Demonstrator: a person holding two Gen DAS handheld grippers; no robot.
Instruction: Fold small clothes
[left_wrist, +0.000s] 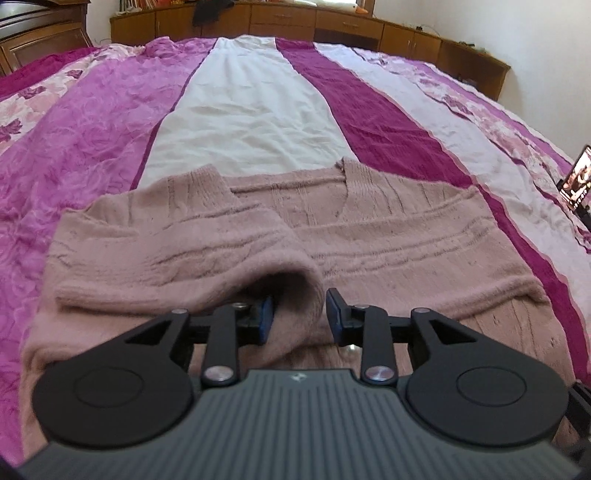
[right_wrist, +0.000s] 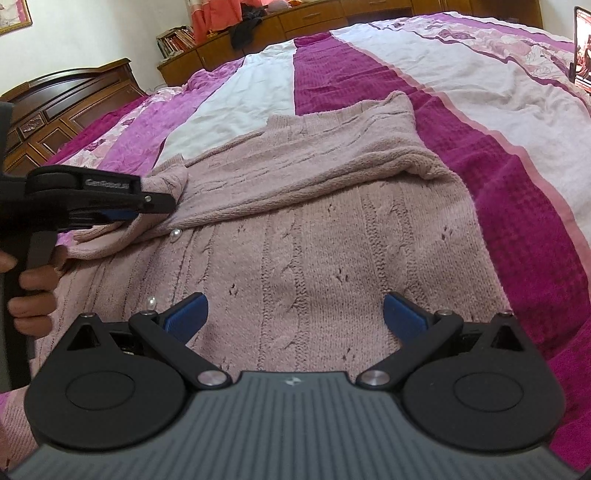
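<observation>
Though spread front up on the bedspread (left_wrist: 258, 110), already folded in part: pink cable-knit cardigan (left_wrist: 388, 236), near the bed's edge, neck toward the far side. Second sleeve (right_wrist: 332, 158) laid flat across the chest, fold lying by the magenta stripe. Sleeve (left_wrist: 207, 254) brought over the chest from the opposite side, cuff raised off the body.

Left gripper (left_wrist: 299, 314) clamped on that cuff: one blue pad inside the opening, the other outside, knit pinched between. Side-on in the right wrist view, low over the cardigan's edge, handle held in a hand (right_wrist: 29, 295).

Right gripper (right_wrist: 295, 314) spread wide, nothing between the pads, poised over the cardigan's lower body. Contact with the knit not clear from this angle. Pearl buttons (right_wrist: 175, 233) in a line just left of it, running up toward the held cuff.

Beyond the bed: dark wooden headboard (right_wrist: 55, 107), a row of low cabinets (left_wrist: 332, 22) along the wall, books (right_wrist: 177, 38) on top. Lit screen (left_wrist: 578, 177) propped at the right edge of the bed, well apart from the cardigan.
</observation>
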